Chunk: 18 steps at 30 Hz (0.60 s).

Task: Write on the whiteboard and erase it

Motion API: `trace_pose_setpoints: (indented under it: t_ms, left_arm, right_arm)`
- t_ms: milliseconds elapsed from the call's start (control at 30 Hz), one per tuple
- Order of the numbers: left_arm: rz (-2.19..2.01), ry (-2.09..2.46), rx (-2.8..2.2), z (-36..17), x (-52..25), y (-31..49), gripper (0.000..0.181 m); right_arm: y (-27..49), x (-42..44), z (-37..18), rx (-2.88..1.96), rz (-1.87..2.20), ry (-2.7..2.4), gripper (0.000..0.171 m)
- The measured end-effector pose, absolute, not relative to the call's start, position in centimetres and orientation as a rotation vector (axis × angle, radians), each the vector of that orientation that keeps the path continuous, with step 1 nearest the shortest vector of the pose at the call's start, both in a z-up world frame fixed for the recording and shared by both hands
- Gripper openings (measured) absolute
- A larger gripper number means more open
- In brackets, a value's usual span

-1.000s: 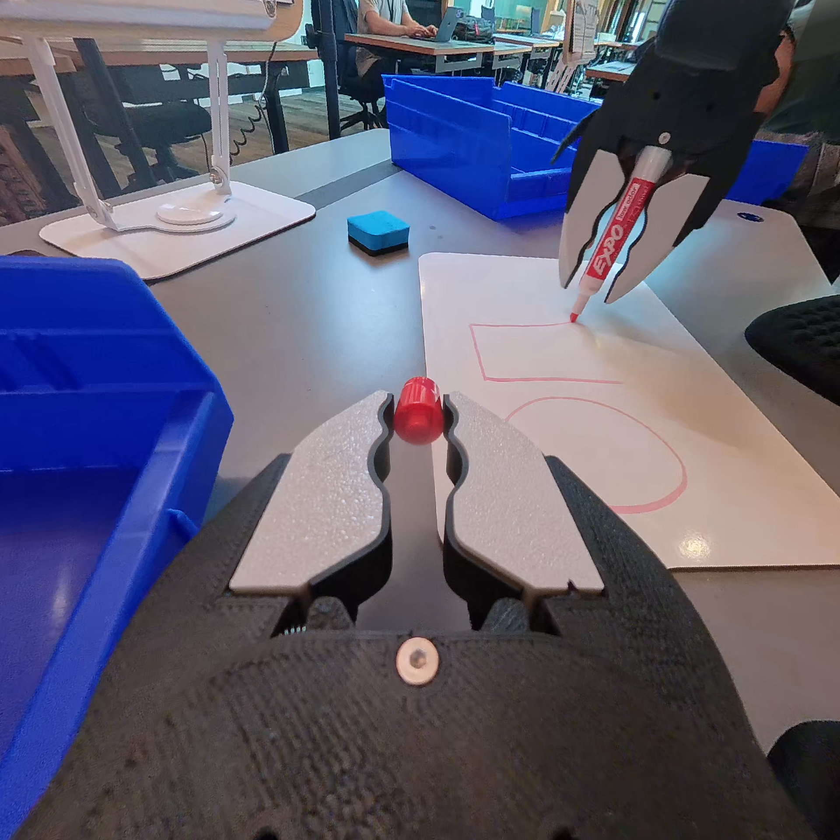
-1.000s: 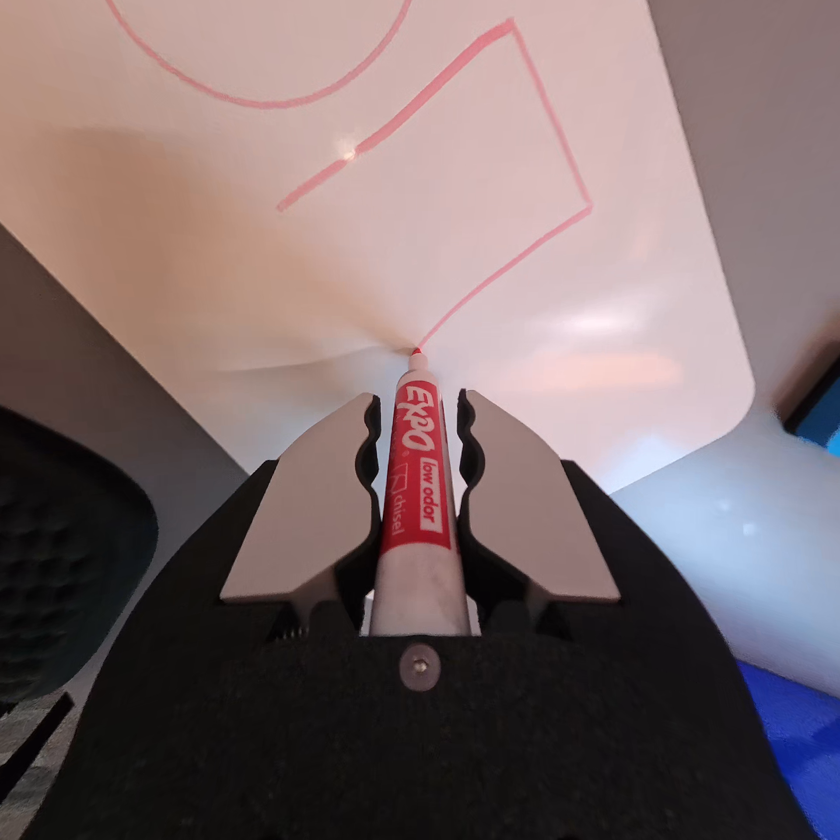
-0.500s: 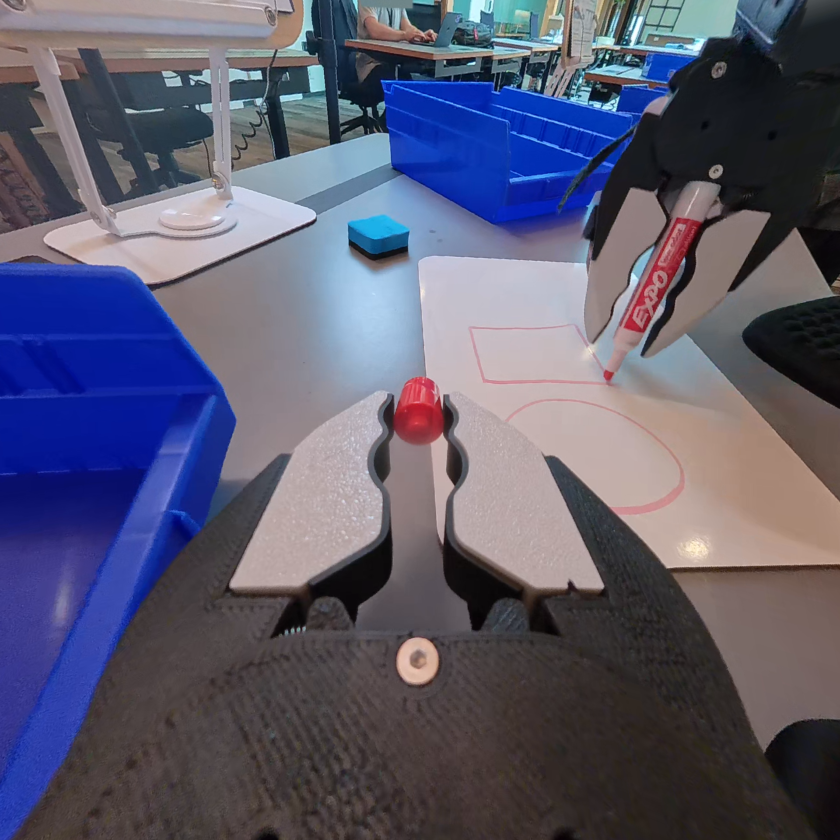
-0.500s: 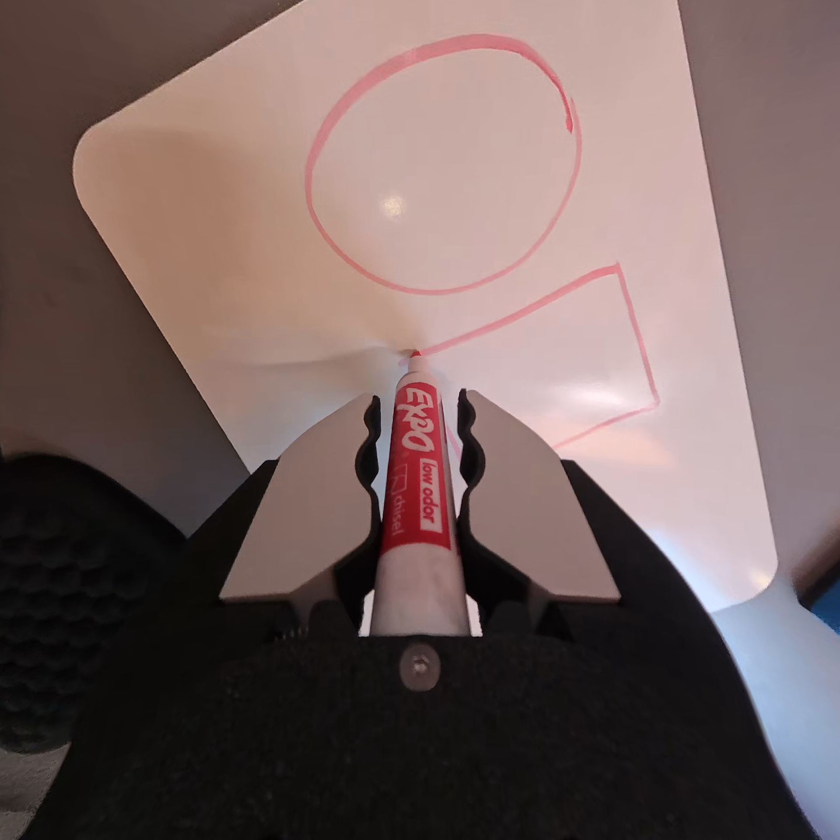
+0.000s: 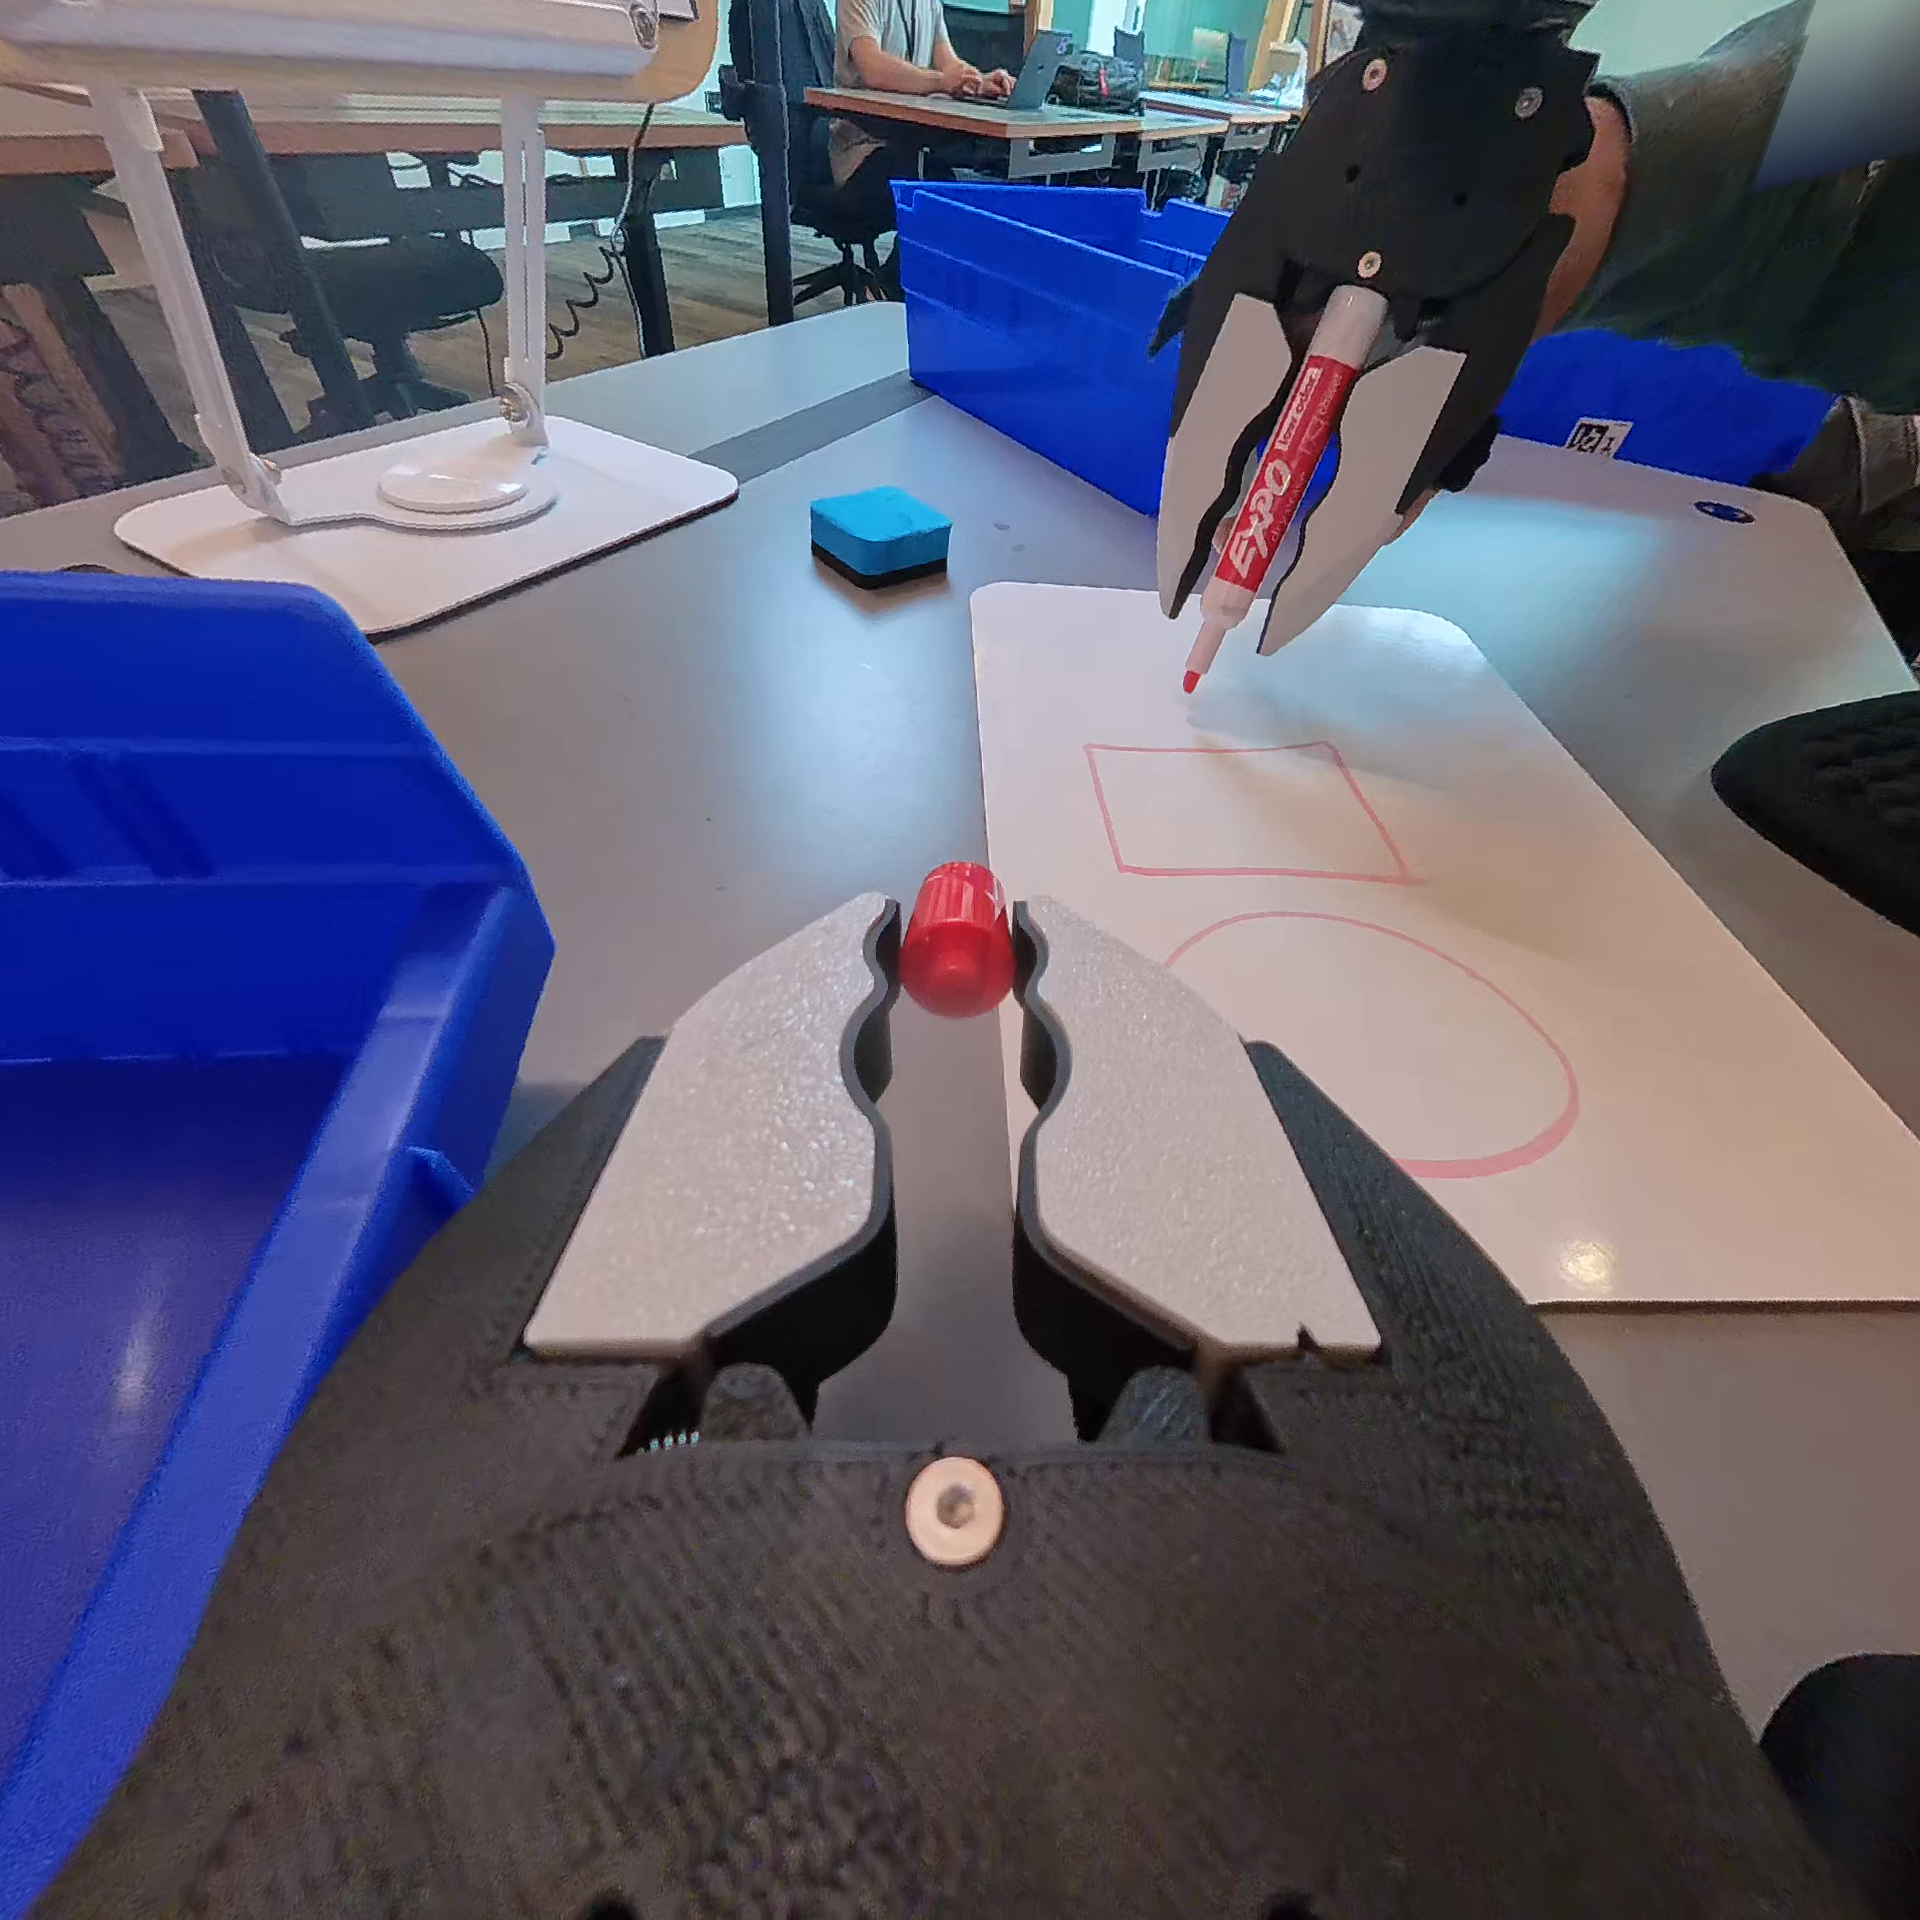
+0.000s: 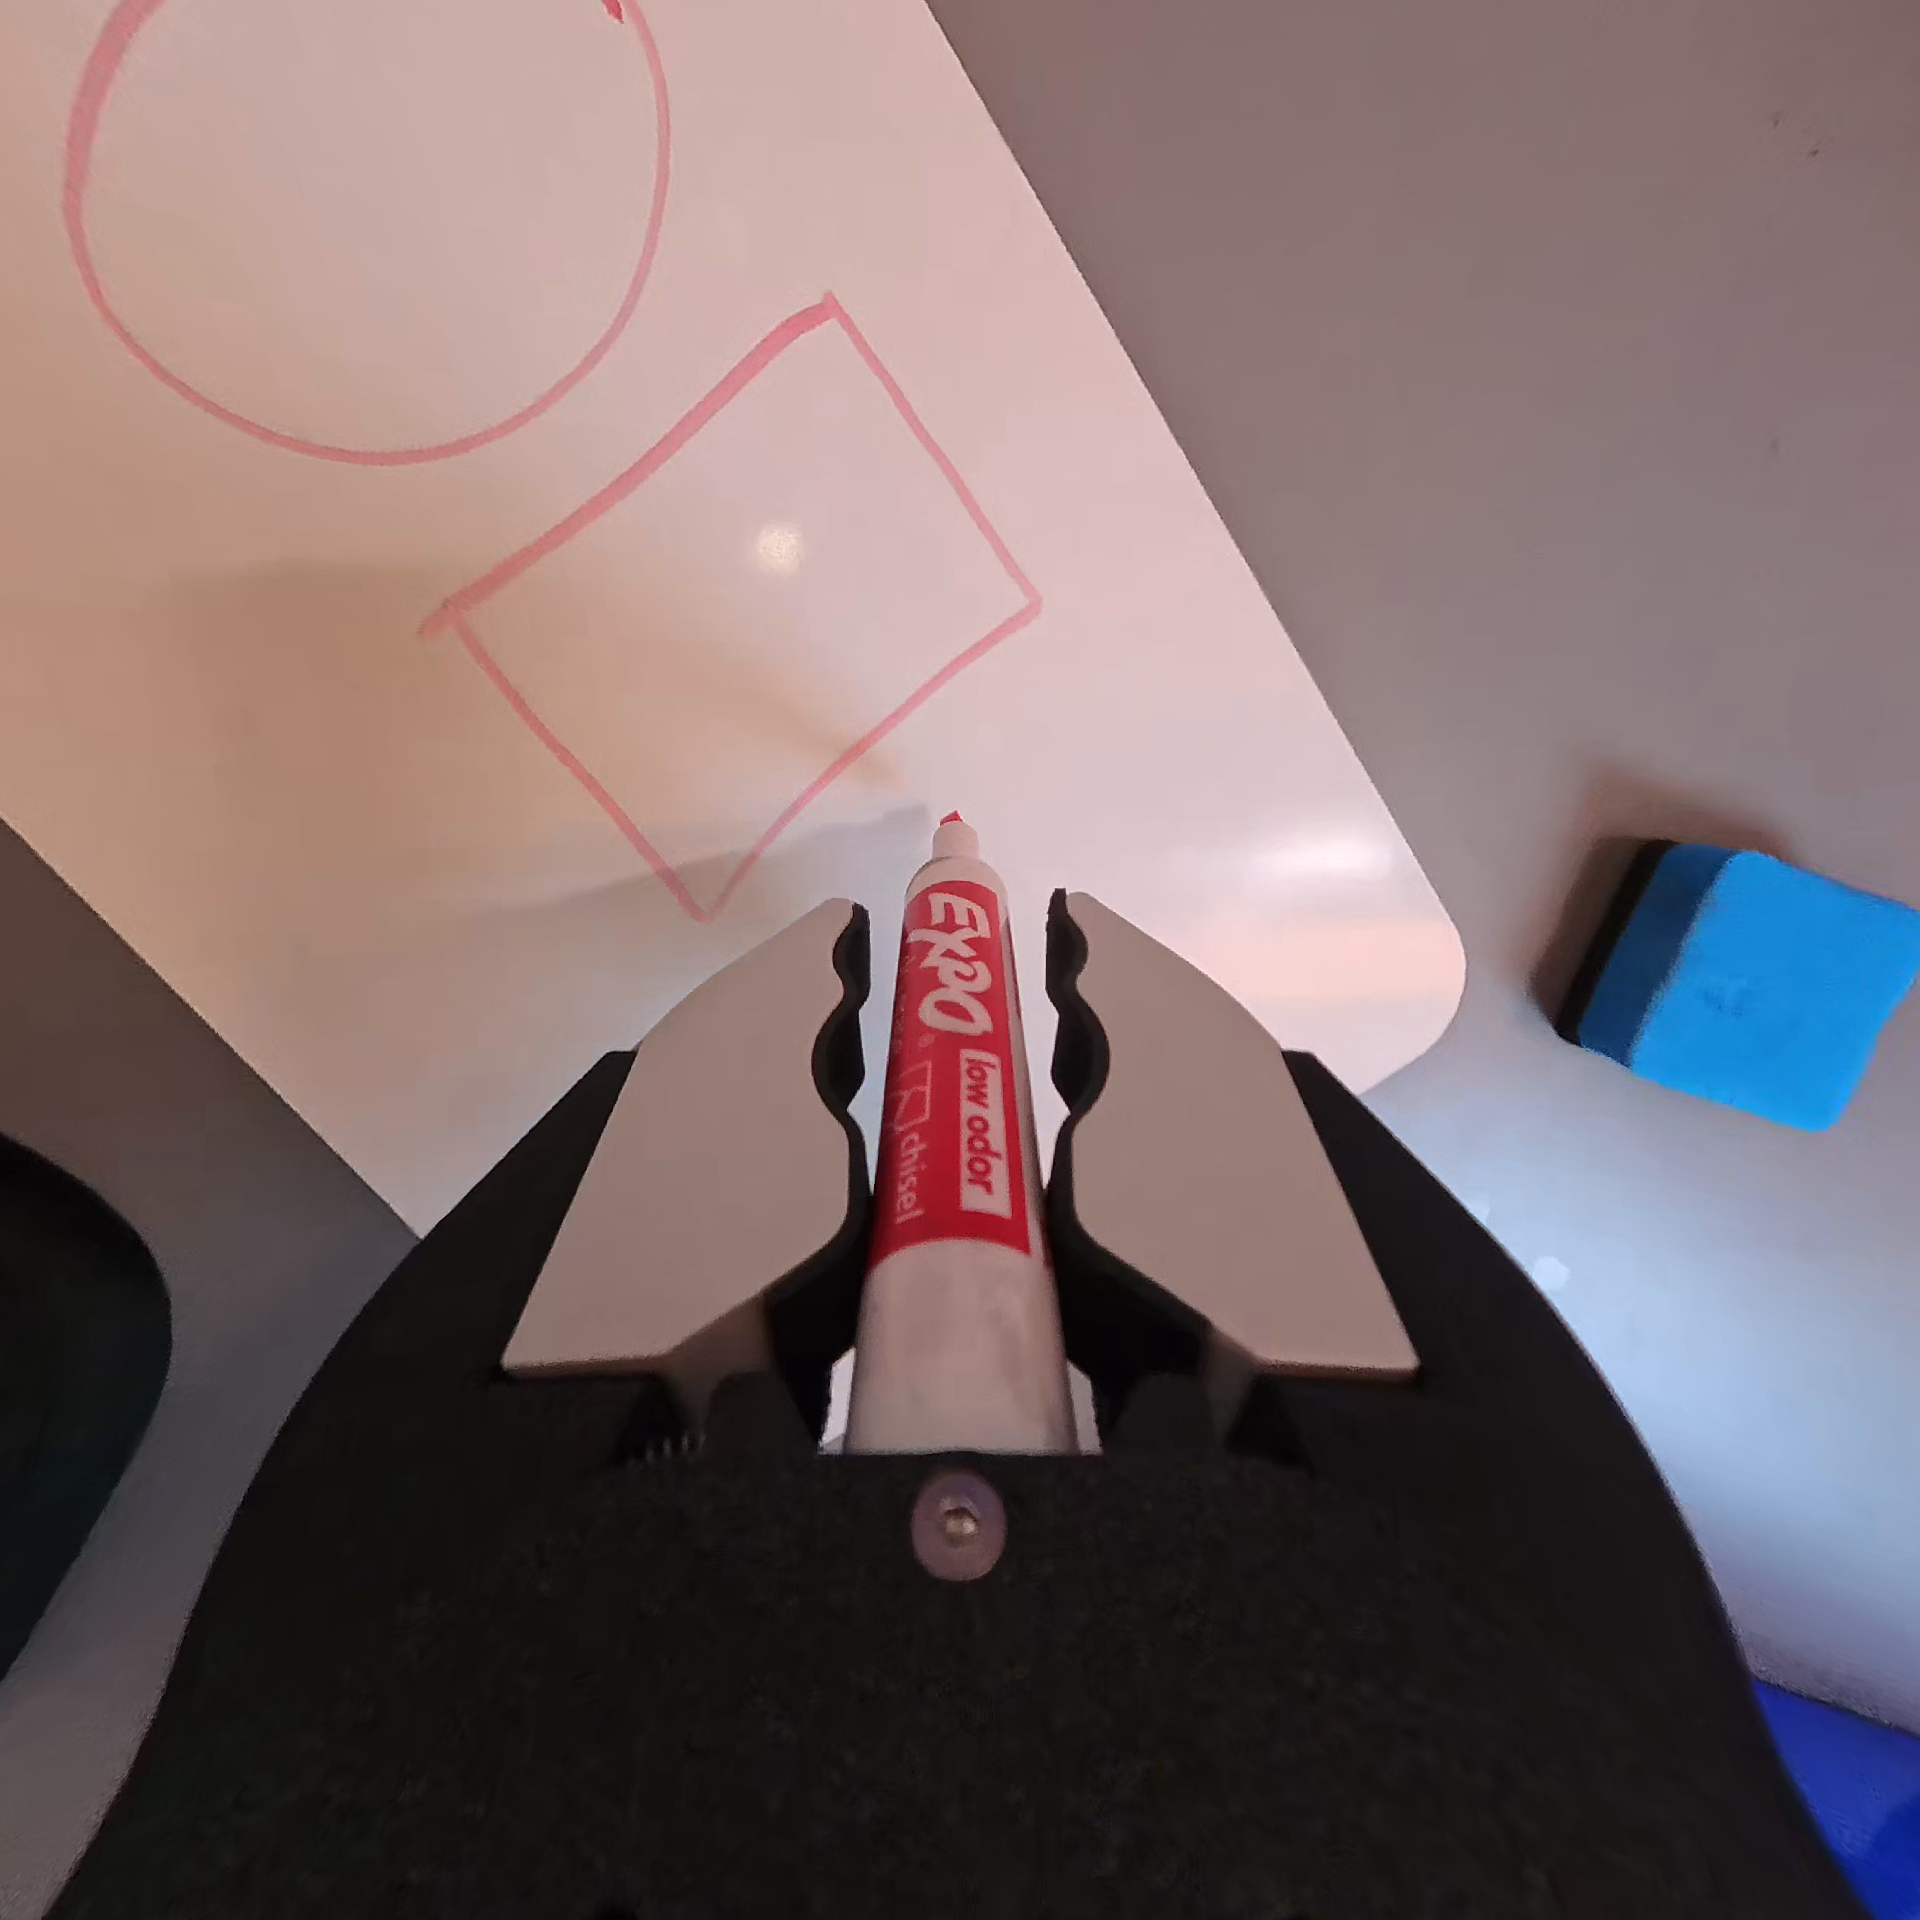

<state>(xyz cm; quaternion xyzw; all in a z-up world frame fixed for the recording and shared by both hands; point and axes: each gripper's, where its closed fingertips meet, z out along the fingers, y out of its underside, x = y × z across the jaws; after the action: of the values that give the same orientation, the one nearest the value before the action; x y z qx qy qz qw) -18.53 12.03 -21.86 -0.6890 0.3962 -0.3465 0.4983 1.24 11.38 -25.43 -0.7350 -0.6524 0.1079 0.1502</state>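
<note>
Grey desk (image 5: 727, 727) under me: my right gripper (image 6: 956, 914) clamps the marker (image 6: 951, 1091) just above the whiteboard (image 5: 1558, 987); left gripper (image 5: 954, 914) pinches its red cap (image 5: 954, 956)

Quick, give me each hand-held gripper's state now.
Left hand-held gripper: shut on the red cap.
Right hand-held gripper: shut on the red marker.

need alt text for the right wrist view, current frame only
The right gripper is shut on a red marker, its tip just above the near end of a white whiteboard bearing a red square and a red circle. A blue eraser lies on the grey table, off the board's right corner.
</note>
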Motion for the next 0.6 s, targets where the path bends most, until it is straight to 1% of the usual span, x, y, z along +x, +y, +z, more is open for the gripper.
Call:
trace_pose_setpoints:
  t_ms: [400,600]
  left_arm:
    - [-0.838,0.965,-1.666,-21.9,-18.5,11.9,0.02]
    - [-0.837,0.969,-1.667,-21.9,-18.5,11.9,0.02]
  right_arm:
    - [10.4,0.9,-26.6,-2.129,0.336,-1.929,0.034]
    - [11.7,3.5,-26.5,-2.176,0.201,-1.91,0.033]
